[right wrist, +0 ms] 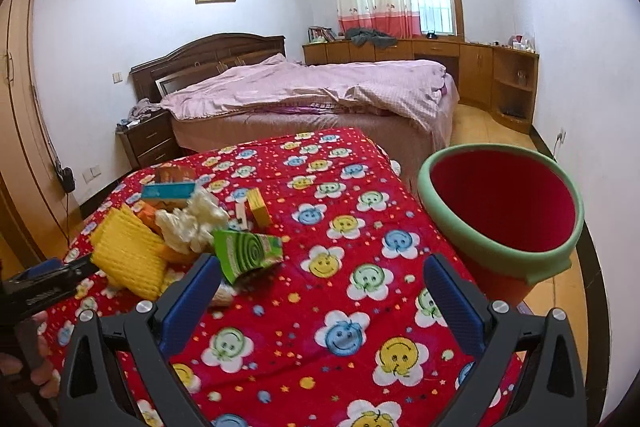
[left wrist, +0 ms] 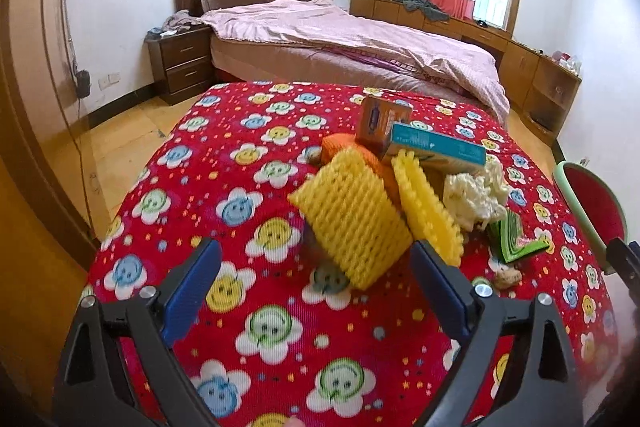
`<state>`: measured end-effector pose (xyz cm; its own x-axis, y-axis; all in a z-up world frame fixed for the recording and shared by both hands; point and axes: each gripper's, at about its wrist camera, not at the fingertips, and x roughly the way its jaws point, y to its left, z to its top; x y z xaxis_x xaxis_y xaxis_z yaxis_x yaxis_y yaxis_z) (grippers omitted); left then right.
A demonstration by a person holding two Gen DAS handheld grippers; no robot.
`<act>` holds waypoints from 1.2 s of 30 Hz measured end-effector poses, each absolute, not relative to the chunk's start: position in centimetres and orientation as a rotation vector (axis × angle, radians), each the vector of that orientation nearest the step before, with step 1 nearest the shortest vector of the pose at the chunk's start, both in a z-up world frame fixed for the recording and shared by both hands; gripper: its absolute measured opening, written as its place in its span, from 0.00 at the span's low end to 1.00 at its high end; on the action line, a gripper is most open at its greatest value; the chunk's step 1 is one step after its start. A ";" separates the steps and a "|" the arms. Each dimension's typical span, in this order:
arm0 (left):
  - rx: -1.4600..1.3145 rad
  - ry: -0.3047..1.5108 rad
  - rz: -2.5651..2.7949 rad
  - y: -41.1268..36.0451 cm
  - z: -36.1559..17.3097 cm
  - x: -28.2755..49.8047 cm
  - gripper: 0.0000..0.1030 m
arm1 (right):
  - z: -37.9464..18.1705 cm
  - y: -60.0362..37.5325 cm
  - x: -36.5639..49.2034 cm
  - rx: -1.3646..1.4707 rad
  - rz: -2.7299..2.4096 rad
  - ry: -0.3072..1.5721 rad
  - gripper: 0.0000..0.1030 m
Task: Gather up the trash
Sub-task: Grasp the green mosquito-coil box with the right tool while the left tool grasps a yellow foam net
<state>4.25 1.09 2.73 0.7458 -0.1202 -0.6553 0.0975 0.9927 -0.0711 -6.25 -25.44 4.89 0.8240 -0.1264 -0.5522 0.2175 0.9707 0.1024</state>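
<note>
Reaching toward the pile of trash, the left hand-held gripper is spread wide and empty, with the nearest yellow foam net lying just ahead between its fingers. The right hand-held gripper is also spread and holds nothing; it hangs above the red flowered surface, between the green packet and the red bin, which stands beside the surface edge. The trash is heaped together: foam nets, small boxes, crumpled white paper. To do this step well, I think the left gripper should go lower and close on the middle of the foam net only, not on the cloth under it. The net looks soft and light, so gentle pressing should be enough, and lifting slowly may avoid dragging the neighbours.
</note>
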 end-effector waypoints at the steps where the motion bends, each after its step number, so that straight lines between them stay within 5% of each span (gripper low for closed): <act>1: -0.029 0.723 -0.128 1.0 2.7 4.6 0.90 | 5.1 -25.3 -6.1 0.166 -0.181 0.578 1.00; 8: -0.050 0.777 -0.190 1.4 1.7 7.1 0.80 | 5.2 -24.7 -4.5 0.187 -0.165 0.638 1.00; 22: -0.190 0.823 -0.357 2.4 0.8 9.1 0.26 | 2.3 -22.9 0.7 0.158 -0.131 0.787 1.00; 33: -0.198 0.816 -0.402 2.6 1.3 9.4 0.14 | -0.1 -22.4 3.3 0.199 -0.100 0.879 1.00; 36: -0.203 0.802 -0.398 2.7 1.6 9.2 0.12 | -0.6 -22.2 3.8 0.205 -0.088 0.894 0.90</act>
<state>9.17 2.68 1.60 0.6267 -0.4199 -0.6565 0.2685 0.9072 -0.3239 3.82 -22.20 -0.60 0.6246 0.0094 -0.7809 0.1610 0.9769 0.1406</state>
